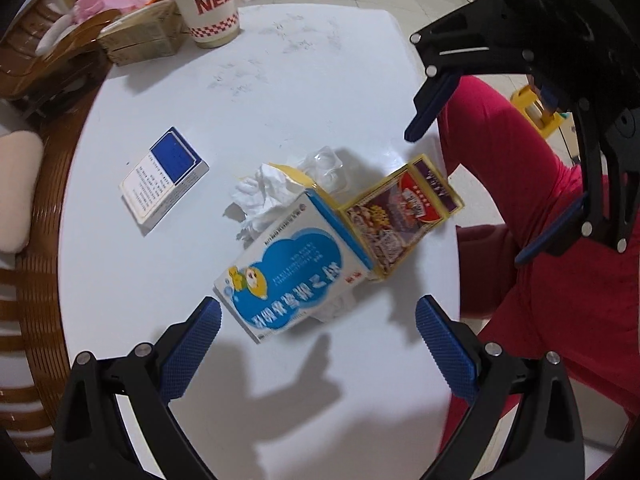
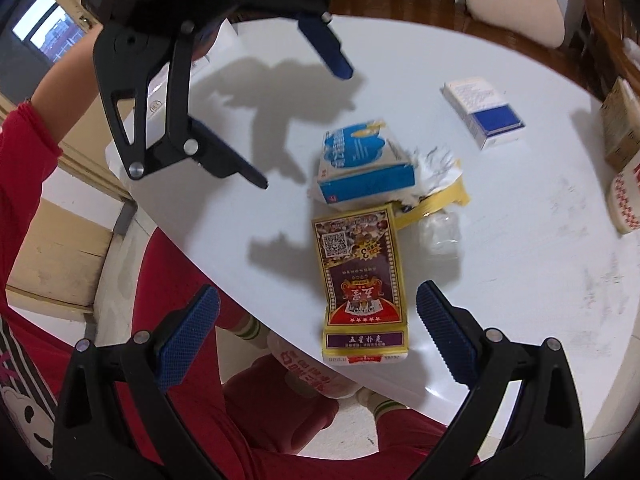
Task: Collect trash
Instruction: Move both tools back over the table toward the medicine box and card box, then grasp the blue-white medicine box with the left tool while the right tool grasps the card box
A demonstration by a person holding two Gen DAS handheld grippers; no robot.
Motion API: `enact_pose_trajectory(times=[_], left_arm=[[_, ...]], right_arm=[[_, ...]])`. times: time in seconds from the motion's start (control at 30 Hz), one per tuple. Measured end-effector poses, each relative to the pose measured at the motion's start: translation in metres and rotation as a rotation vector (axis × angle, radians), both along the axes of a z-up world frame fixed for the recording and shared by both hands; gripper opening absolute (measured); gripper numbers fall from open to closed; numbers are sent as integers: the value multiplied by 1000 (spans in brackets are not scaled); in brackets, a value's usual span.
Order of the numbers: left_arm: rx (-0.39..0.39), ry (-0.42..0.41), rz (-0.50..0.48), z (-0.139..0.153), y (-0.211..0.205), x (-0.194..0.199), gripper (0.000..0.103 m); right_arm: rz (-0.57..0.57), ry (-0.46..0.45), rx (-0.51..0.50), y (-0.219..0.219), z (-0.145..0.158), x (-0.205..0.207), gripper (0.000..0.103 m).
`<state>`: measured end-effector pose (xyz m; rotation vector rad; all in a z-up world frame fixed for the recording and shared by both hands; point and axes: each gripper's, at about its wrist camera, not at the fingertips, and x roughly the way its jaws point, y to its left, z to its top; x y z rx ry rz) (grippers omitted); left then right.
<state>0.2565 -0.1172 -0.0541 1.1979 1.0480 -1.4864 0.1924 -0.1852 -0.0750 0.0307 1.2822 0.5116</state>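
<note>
Left claw [image 1: 318, 318]: jaws wide apart, empty, hovering over the worktop [image 1: 280, 80]. Blue box [image 1: 294, 270] sits right between the fingers, at 12 o'clock from the tips, near corner almost level with the left pad [image 1: 192, 350]. No contact.

Right claw [image 2: 318, 320]: also spread, empty. Yellow box [image 2: 362, 276] lies flat at 12 o'clock, its near end between the pads and at the worktop edge, possibly overhanging a little.

Handling, my read:
- Both boxes look like thin empty card: light, crushable, glossy print so a bit slippery. Pinch across the narrow width, mid-length, moderate squeeze. The blue box is tilted, propped on tissue, so it may rock when touched.
- Yellow box has a torn-open far flap; grab the closed body, not the flap.
- Tissue [image 1: 262, 194]: crumpled, soft, no weight. Sits at 11 o'clock beyond the blue box, touching it. Close the jaws fully on a bunched fold.
- Clear plastic piece [image 1: 326, 168] at 12 o'clock behind the boxes: likely a thin blister shell, springy and slick. Outline is hard to make out, so shape is a guess.
- Small box [image 1: 164, 178], white with a blue panel, at 10 o'clock, well apart from the pile. Looks stiffer, intact.

Paper cup [image 1: 208, 0] stands at the far edge, 11 o'clock.
</note>
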Motion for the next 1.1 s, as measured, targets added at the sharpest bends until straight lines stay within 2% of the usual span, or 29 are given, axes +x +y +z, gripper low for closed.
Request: enact_pose_trajectory(times=[0.17,0.37,0.5,0.93,1.1], left_arm=[[17,15,-73,-14,-9,7,95],[33,42,-113,-27,-16,13,95],[27,28,-154,-33,-16,10,95],[49,29,-215,-50,-41,15,95],[69,39,-207,-61,-48,18,95]], right_arm=[[-11,28,-4,2,-16,9,96],[-5,40,-26,9,-28,14,96],[4,38,-47,14,-34,16,96],[18,67,-33,21,-54,25,96],[19,51,-33,17,-55,28,96]])
